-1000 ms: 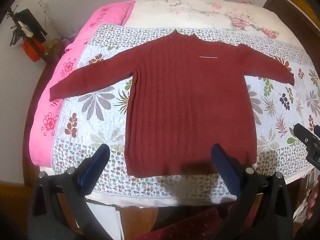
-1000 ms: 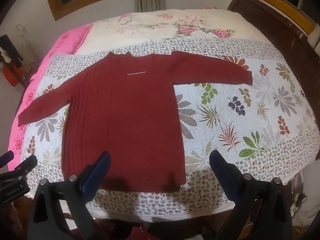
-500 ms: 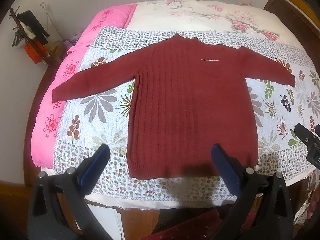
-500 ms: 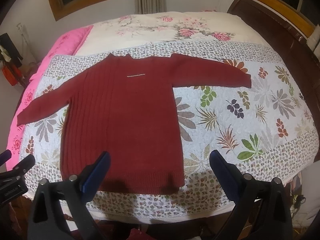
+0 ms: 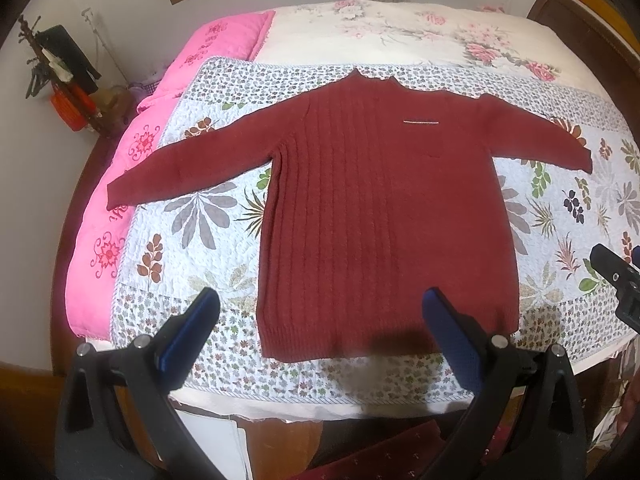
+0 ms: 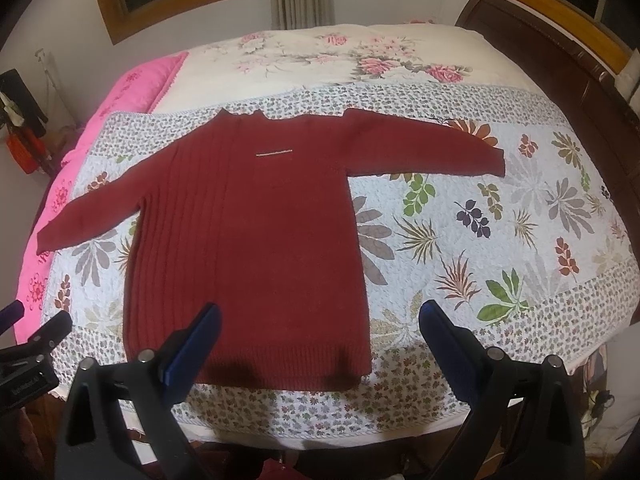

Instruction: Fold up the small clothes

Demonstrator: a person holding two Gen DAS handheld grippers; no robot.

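Your left tool (image 5: 316, 308) and right tool (image 6: 318, 320) hung wide, empty; that soft, floppy sweater (image 5: 384, 216) wanted pinching at the sleeve cuffs.

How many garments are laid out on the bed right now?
1: a dark red sweater lies flat on the leaf-print quilt, sleeves spread, hem toward the grippers. Nothing else is visible; anything under it would be hidden.
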